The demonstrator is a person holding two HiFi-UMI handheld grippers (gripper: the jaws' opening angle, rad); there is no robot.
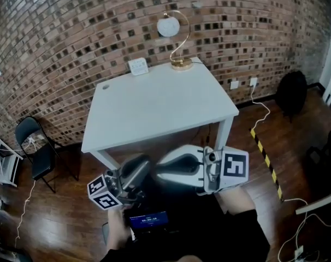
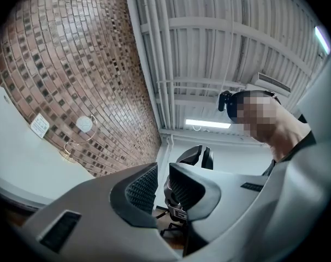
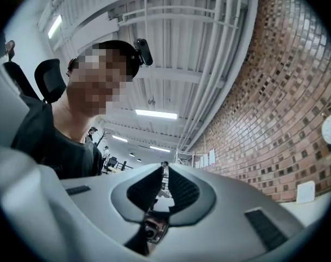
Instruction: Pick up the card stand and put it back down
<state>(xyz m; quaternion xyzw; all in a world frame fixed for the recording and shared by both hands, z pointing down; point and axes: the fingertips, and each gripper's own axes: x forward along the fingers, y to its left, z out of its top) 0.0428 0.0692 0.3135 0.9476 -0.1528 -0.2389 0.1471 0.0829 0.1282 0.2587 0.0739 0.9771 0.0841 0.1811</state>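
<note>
Left hand-held gripper point(image 2: 162, 174) and right hand-held gripper point(image 3: 164, 172) narrowly parted, empty; card stand point(image 1: 138, 66) broadside along table's point(image 1: 165, 105) far edge.

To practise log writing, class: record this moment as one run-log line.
card stand: on table, back edge, not held | left claw: slightly apart, empty | right claw: slightly apart, empty | both: low, in front of table

1. Card stand point(image 1: 137, 66), at the back of the white table point(image 1: 171, 108): there is dark print on its face, too small to read.
2. Small lit screen point(image 1: 148, 220), low in the head view: pale characters on blue, illegible.
3. Hazard tape point(image 1: 264, 152) on the wooden floor point(image 1: 72, 222): yellow and black stripes, no words.
</note>
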